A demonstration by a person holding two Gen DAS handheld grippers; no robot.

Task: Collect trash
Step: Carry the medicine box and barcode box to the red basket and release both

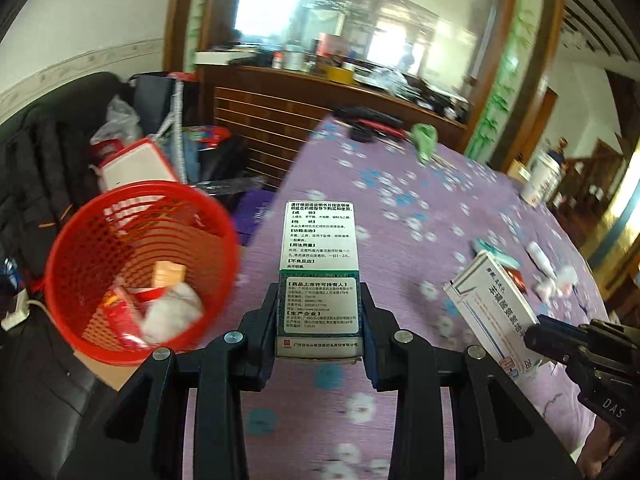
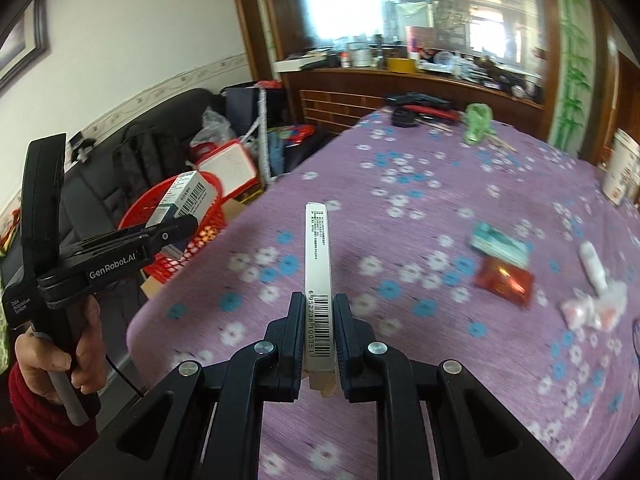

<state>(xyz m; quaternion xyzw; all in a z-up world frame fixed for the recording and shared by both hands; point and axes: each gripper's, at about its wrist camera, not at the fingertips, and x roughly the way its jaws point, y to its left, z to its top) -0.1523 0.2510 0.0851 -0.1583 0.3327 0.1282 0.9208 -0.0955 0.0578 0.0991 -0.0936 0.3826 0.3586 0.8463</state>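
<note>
Over purple floral bench beside red basket: left gripper jaws clamping green-white box, right gripper jaws pinching slim white box

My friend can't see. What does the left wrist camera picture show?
The left gripper holds a green and white medicine box over a purple flowered tablecloth. A red mesh basket with trash inside sits to the left, and the right gripper holds a white box.
</note>
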